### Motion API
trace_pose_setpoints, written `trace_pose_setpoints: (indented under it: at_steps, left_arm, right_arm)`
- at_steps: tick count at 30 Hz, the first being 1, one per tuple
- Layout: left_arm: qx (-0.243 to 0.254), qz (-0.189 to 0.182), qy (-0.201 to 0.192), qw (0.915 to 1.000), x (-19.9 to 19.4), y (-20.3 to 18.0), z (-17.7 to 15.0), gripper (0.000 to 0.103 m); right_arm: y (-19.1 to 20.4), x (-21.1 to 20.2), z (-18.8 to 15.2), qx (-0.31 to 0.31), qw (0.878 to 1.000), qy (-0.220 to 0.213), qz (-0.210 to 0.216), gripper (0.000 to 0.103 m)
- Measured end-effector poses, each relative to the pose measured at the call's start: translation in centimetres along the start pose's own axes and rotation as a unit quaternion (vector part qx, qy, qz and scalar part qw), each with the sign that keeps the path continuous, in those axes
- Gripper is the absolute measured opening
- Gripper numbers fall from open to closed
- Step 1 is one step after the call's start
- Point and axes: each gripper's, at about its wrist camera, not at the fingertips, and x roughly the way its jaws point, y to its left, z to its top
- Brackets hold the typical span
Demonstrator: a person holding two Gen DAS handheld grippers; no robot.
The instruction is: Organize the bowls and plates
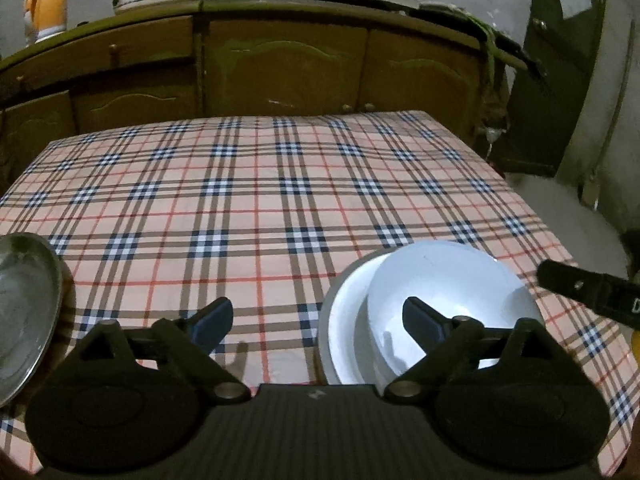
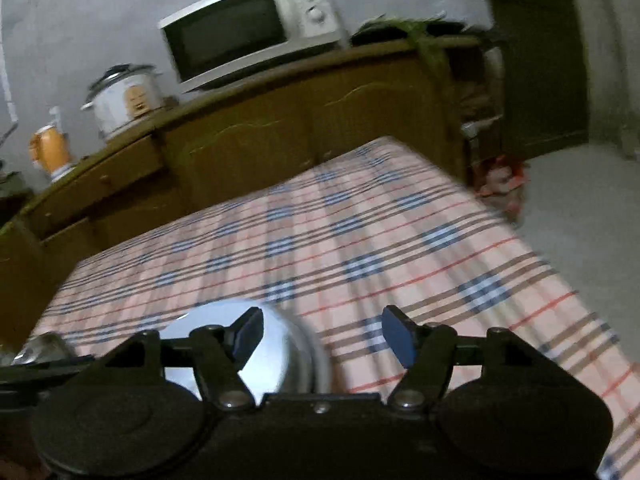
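From the left wrist, the left tongs (image 1: 318, 320) are gaping wide, holding nothing; the white bowls (image 1: 448, 300) are sitting nested on the worktop (image 1: 256, 200), under the right-hand finger. From the right wrist, the right tongs (image 2: 322, 338) are hanging open and empty beside them; better to steady before gripping the rim.

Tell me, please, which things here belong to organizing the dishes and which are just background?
Job: white bowl sitting in a white plate; metal plate.
Background: microwave, rice cooker, orange kettle, cabinet, tablecloth.
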Motion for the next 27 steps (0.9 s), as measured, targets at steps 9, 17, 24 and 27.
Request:
trace_pose_setpoints:
  at_steps: [9, 17, 24, 27]
  left_arm:
    - [0.032, 0.003, 0.026, 0.9991, 1.6, -0.3, -0.3, 0.095]
    - [0.063, -0.004, 0.045, 0.9970, 3.4, -0.9, -0.5, 0.095]
    - [0.064, -0.028, 0.042, 0.9967, 4.5, -0.7, -0.7, 0.095]
    - [0.060, -0.044, 0.037, 0.9965, 4.6, -0.6, -0.6, 0.088]
  right_arm:
    - [0.2, 2.4, -1.2, 0.020, 0.996, 0.079, 0.028, 0.079]
    - [-0.4, 4.4, -1.9, 0.025, 0.992, 0.122, 0.024, 0.079]
    - [-0.9, 5.6, -2.1, 0.043, 0.989, 0.135, 0.045, 0.079]
    - [-0.8, 5.9, -2.0, 0.042, 0.989, 0.133, 0.048, 0.080]
